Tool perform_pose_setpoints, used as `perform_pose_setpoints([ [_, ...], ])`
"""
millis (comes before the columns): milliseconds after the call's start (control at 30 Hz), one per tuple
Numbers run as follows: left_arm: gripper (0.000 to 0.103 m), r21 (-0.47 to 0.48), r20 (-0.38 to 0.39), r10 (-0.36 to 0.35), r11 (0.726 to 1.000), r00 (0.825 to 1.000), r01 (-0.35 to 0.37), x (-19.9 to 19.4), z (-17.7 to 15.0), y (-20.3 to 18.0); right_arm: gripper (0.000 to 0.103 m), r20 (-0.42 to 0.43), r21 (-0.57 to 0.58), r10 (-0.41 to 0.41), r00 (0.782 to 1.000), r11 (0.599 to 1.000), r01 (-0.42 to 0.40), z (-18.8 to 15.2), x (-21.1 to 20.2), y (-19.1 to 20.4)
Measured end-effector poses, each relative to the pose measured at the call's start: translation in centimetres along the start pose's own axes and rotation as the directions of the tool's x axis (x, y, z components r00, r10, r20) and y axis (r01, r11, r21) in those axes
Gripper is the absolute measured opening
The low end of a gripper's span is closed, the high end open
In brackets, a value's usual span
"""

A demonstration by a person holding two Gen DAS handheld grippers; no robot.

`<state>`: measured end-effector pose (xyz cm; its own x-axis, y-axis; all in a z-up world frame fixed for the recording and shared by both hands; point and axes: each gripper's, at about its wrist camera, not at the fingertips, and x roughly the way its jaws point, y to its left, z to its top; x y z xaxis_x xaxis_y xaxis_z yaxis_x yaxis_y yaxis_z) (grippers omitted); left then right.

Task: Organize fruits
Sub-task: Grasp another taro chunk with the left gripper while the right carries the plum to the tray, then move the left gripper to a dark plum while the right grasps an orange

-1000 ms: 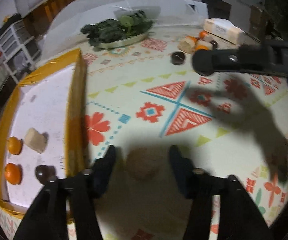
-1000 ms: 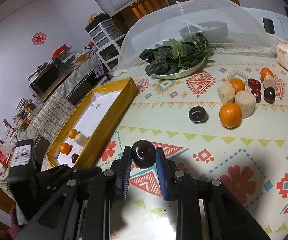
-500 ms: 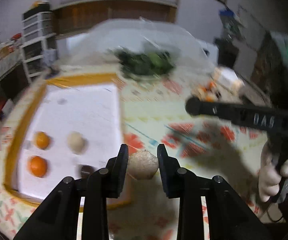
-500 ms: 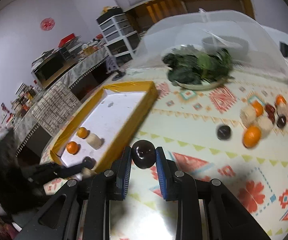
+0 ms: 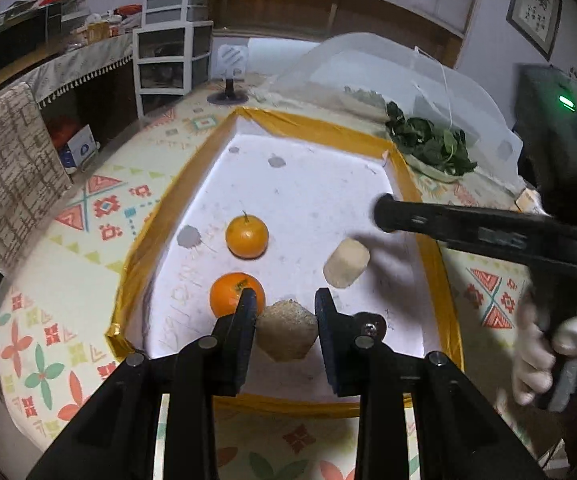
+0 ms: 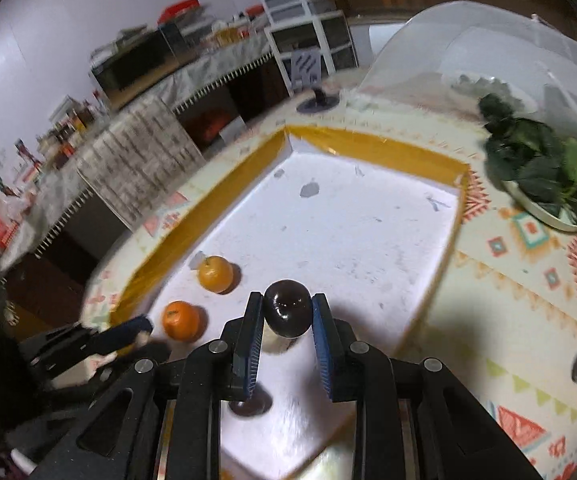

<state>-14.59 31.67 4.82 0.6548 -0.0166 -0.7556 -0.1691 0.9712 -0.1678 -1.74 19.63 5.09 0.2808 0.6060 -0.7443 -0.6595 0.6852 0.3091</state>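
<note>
Left gripper seen above near end of yellow-rimmed tray, jaws just closed further, clamped on tan chunk. Right gripper held over tray too, jaws clenched on dark round fruit. Two oranges and pale chunk lying in tray on patterned worktop.
</note>
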Motion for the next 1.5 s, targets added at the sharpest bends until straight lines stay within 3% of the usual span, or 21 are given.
perform_pose_setpoints([
  [133,0.029,-0.019,-0.012,-0.023,1.000,1.000,0.023,1.0,0.3,0.4,0.027,-0.043,0.022,-0.018,0.999,1.000,0.019,0.4,2.7,-0.6],
  [267,0.054,-0.042,0.004,-0.039,0.998,0.999,0.039,0.8,0.4,0.7,0.028,-0.054,0.031,-0.030,0.998,0.999,0.032,0.4,3.6,-0.9],
  [333,0.055,-0.052,0.015,-0.044,0.998,0.999,0.045,0.3,0.5,0.7,0.033,-0.051,0.021,-0.027,0.998,0.999,0.028,0.5,3.3,-0.7],
  [400,0.063,-0.069,0.019,-0.057,0.996,0.998,0.058,0.2,0.7,0.9,0.047,-0.034,0.024,-0.025,0.999,0.999,0.026,0.6,2.8,-0.7],
  [600,0.086,-0.113,0.063,-0.074,0.990,0.995,0.080,-1.7,0.7,-0.1,0.048,0.028,0.037,-0.023,0.999,0.999,0.022,0.5,-0.2,-1.1],
  [667,0.088,-0.117,0.088,-0.114,0.985,0.990,0.123,-2.4,0.7,-0.9,0.048,0.061,0.040,-0.027,0.998,0.999,0.024,0.2,-2.1,-1.6],
  [767,0.088,-0.092,0.090,-0.189,0.976,0.978,0.197,-3.3,0.7,-3.0,0.048,0.119,0.049,-0.049,0.992,0.998,0.043,-1.1,-6.3,-3.0],
  [933,0.088,0.022,0.032,-0.223,0.975,0.974,0.222,-3.1,0.5,-8.8,0.055,0.214,0.121,-0.149,0.965,0.985,0.125,-4.6,-14.1,-7.9],
  [1033,0.088,0.067,0.006,-0.253,0.965,0.967,0.252,-2.7,0.5,-12.0,0.057,0.249,0.230,-0.267,0.931,0.950,0.211,-7.7,-19.4,-13.1],
  [1133,0.088,0.123,-0.017,-0.277,0.953,0.961,0.277,-1.8,0.6,-15.6,0.057,0.227,0.333,-0.363,0.904,0.901,0.278,-10.4,-22.4,-17.6],
  [1233,0.088,0.176,-0.040,-0.297,0.938,0.954,0.299,-0.7,0.7,-19.2,0.057,0.195,0.412,-0.401,0.895,0.862,0.296,-12.5,-23.7,-21.3],
  [1367,0.088,0.226,-0.056,-0.293,0.928,0.955,0.298,1.0,0.7,-22.2,0.057,0.181,0.448,-0.373,0.910,0.855,0.261,-13.4,-22.8,-23.4],
  [1433,0.073,0.242,-0.063,-0.279,0.927,0.958,0.286,1.7,0.7,-23.0,0.057,0.175,0.443,-0.355,0.918,0.861,0.249,-13.2,-21.4,-23.7],
  [1500,0.044,0.255,-0.082,-0.257,0.929,0.963,0.270,2.6,0.8,-23.7,0.057,0.161,0.421,-0.341,0.926,0.872,0.249,-12.7,-19.3,-23.6],
])
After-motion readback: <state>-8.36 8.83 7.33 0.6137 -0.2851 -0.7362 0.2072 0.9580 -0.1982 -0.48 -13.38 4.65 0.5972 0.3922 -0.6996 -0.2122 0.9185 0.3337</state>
